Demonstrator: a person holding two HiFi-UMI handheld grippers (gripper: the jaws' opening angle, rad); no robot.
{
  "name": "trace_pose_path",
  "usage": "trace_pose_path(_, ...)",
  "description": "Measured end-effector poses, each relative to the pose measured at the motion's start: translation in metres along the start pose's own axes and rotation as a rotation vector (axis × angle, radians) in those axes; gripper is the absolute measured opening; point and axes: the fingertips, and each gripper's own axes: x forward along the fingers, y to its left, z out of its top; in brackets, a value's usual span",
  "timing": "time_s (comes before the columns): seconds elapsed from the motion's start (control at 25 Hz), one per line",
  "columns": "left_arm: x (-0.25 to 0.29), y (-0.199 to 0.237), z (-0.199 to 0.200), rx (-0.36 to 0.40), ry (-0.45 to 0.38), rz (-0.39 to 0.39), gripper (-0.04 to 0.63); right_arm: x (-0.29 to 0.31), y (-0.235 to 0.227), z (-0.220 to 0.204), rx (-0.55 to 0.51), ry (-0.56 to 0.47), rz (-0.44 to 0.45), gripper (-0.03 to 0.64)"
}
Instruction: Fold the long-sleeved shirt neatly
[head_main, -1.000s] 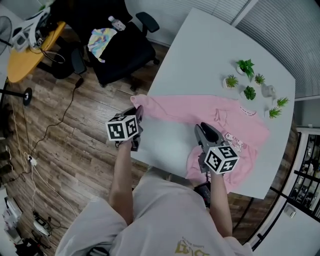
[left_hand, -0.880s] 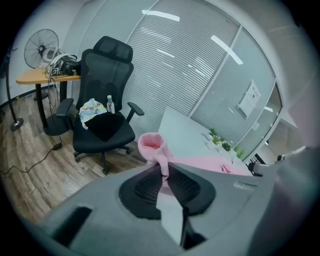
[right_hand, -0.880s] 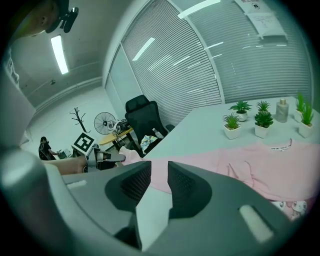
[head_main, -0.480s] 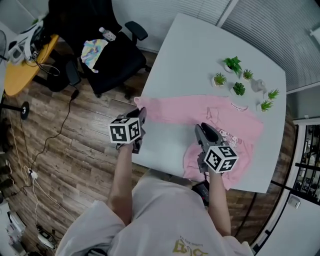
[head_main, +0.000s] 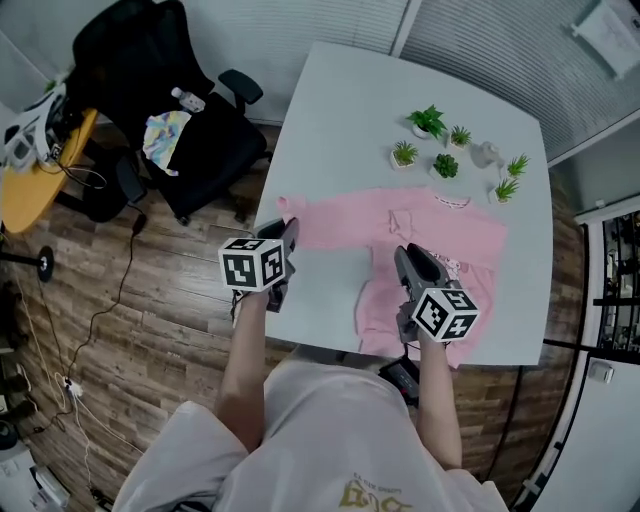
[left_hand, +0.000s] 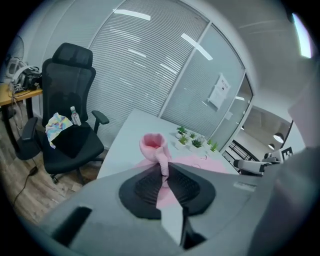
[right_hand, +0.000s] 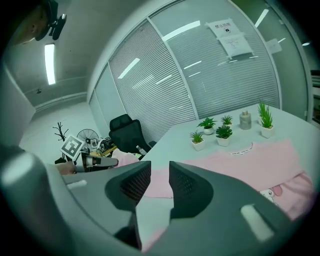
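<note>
The left gripper (left_hand: 164, 170) is clenched on the sleeve cuff (left_hand: 152, 144) at the table's (head_main: 340, 110) left edge. The shirt (head_main: 440, 225) lies with its long axis left to right, collar toward the plants (head_main: 445, 165). The right gripper (right_hand: 160, 175) stands parted over the hem, with pink cloth low in its gap.

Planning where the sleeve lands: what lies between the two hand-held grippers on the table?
In the head view, mostly bare white table, then the lower part of the pink shirt next to the right hand-held gripper.
</note>
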Motion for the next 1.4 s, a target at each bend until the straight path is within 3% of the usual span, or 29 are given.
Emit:
trace_pose_path(0.52, 0.020, -0.083, 0.024, 0.113, 0.011, -0.084, 0.034, -0.059, -0.047, 0.016, 0.060, -0.101, -0.068, 0.117)
trace_pose_path(1.4, 0.070, -0.204, 0.060, 0.165, -0.051, -0.128, 0.034, -0.142, -0.140, 0.045, 0.094, -0.185, -0.109, 0.118)
